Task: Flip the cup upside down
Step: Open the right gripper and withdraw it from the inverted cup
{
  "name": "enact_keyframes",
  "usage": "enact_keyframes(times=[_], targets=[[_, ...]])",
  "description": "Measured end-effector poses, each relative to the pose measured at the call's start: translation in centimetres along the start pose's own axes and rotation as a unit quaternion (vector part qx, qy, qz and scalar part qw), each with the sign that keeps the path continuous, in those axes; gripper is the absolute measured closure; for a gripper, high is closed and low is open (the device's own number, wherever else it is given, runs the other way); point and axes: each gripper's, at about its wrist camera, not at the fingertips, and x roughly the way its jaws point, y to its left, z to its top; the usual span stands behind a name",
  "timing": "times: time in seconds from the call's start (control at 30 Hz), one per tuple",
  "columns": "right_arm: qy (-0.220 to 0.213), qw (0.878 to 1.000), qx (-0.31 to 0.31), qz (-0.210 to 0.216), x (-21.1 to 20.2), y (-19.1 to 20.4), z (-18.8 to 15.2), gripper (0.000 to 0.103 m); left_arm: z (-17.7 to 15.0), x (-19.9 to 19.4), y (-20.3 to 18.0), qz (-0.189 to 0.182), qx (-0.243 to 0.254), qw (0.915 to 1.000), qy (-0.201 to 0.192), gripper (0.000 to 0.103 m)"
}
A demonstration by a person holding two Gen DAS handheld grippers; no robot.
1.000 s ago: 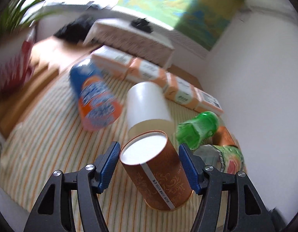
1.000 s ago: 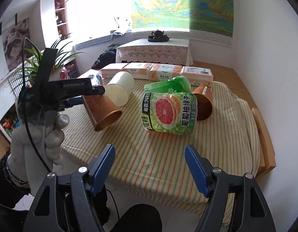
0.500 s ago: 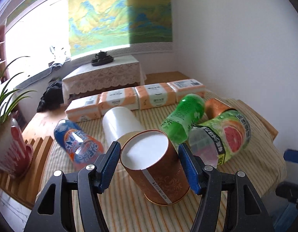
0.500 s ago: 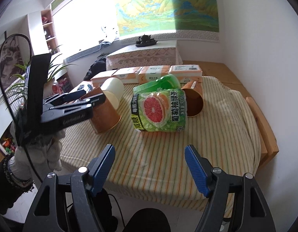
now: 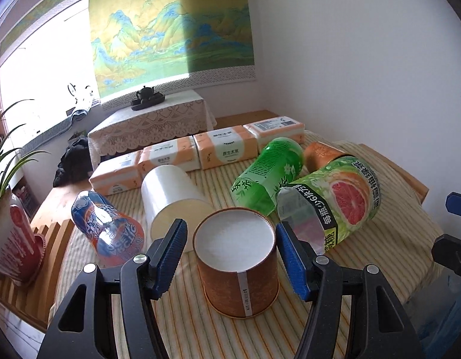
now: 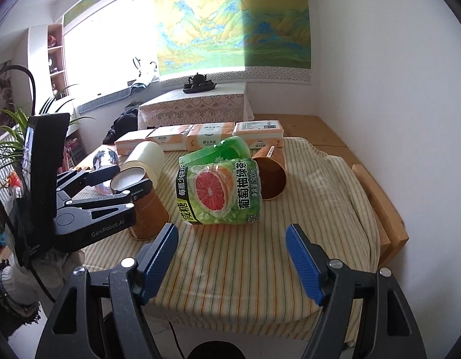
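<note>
A brown patterned paper cup (image 5: pixel 238 264) stands upside down on the striped tablecloth (image 5: pixel 182 326), white base up, rim on the cloth. My left gripper (image 5: pixel 232 254) is around it with the blue pads a little apart from its sides, so the jaws stand open. In the right wrist view the cup (image 6: pixel 143 206) shows at the table's left, between the left gripper's fingers (image 6: pixel 131 191). My right gripper (image 6: pixel 232 257) is open and empty above the table's front edge.
A cream cup (image 5: pixel 170 197) lies on its side behind the brown cup. A blue-orange bottle (image 5: pixel 108 224), a green bottle (image 5: pixel 268 173), a grapefruit-label bottle (image 5: pixel 335 203) and another brown cup (image 6: pixel 271 173) lie nearby. Tissue packs (image 5: pixel 224 149) line the far edge.
The left gripper turned the tilted cup base-up, set it down on the cloth, and its jaws opened off the cup. The right gripper stayed open, shifting slightly.
</note>
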Motion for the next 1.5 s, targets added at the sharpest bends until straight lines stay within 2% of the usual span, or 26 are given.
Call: enact_keyframes(times=[0.6,0.67,0.7,0.73,0.8,0.83,1.2,1.33,1.5], targets=[[0.001,1.0,0.007,-0.001,0.3,-0.2,-0.3,0.032,-0.6,-0.2,0.6,-0.014,-0.004,0.9999,0.0,0.037],[0.002,1.0,0.007,0.0,0.4,-0.1,-0.3,0.032,-0.8,-0.1,0.6,-0.018,-0.002,0.9998,0.004,0.034],[0.003,1.0,0.007,0.0,0.4,-0.1,-0.4,0.032,-0.9,-0.1,0.6,-0.019,-0.002,0.9998,0.003,0.029],[0.003,1.0,0.007,-0.001,0.4,-0.1,-0.4,0.032,-1.0,-0.1,0.6,-0.022,-0.003,0.9998,0.002,0.02],[0.005,1.0,0.006,-0.001,0.4,0.0,-0.4,0.032,-1.1,-0.3,0.7,-0.026,-0.004,0.9997,0.0,0.01],[0.005,1.0,0.006,0.0,0.4,0.0,-0.4,0.032,-1.1,-0.5,0.6,-0.025,-0.002,0.9997,-0.005,0.008],[0.001,1.0,0.007,-0.001,0.5,0.9,-0.2,0.032,-1.2,-2.6,1.7,-0.019,-0.016,0.9996,-0.01,0.006],[-0.008,1.0,0.001,-0.003,0.2,1.9,0.1,0.032,-1.5,-4.6,3.2,-0.008,-0.034,0.9993,-0.014,0.006],[-0.026,1.0,-0.013,-0.003,-0.3,3.7,0.7,0.024,-1.5,-8.0,5.2,0.012,-0.051,0.9983,-0.023,0.006]])
